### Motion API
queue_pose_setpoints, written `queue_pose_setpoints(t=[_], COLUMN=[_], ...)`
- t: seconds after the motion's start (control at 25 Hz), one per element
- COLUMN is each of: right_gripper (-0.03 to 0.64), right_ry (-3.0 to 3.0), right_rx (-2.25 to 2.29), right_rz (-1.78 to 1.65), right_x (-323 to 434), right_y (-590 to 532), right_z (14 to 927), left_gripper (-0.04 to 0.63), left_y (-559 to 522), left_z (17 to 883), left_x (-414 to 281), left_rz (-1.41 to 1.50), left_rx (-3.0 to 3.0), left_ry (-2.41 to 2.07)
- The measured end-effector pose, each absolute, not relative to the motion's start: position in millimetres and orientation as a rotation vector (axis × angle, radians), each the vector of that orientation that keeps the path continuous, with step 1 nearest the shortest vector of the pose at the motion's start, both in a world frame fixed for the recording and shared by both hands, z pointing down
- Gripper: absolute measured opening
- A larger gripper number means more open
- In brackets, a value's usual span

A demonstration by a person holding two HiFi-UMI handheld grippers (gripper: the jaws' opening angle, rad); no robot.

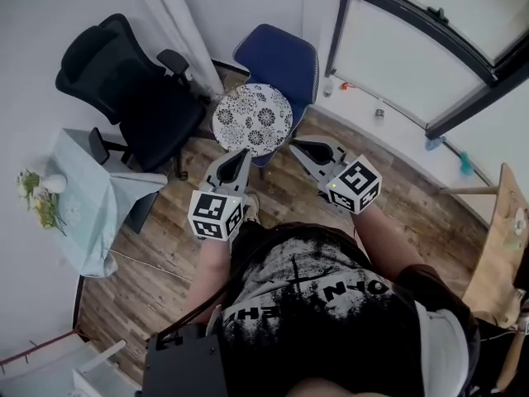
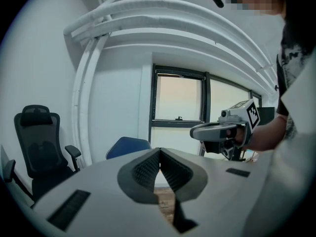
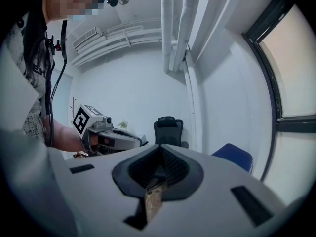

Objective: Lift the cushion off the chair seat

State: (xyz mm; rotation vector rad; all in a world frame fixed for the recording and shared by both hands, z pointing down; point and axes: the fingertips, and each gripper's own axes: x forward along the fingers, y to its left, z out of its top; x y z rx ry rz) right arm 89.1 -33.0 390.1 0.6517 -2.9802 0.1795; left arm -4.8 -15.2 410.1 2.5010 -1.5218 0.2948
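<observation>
Head view alone shows floral round cushion [image 1: 252, 118] on blue chair [image 1: 281, 56] seat, near left gripper [image 1: 242, 153] and right gripper [image 1: 295, 145]. Gripper views catch only chair back; both jaw pairs closed, empty.

The round cushion [image 1: 252, 119] looks like soft cloth with a black-and-white flower print. The blue chair [image 1: 285, 55] beneath is matt fabric. At lower left, the floor [image 1: 157, 263] is smooth wood plank. The left gripper [image 1: 243, 152] and right gripper [image 1: 296, 145] are matt grey plastic with ribbed black pads [image 2: 145, 169].

Blue chair [image 1: 285, 60] on wood floor [image 1: 397, 197]; round cushion [image 1: 253, 119] lies on seat (black-and-white floral).
</observation>
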Motion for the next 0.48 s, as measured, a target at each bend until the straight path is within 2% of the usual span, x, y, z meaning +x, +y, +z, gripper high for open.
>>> queue_pose_setpoints(t=[0.48], right_gripper=[0.020], right_ry=[-2.909], right_rx=[0.825], right_rz=[0.147], right_x=[39], right_y=[-105], right_z=[394], left_gripper=[0.014], left_y=[-96], left_z=[410], left_x=[-58], left_rz=[0.318], left_rx=[2.592], left_ry=[-1.378])
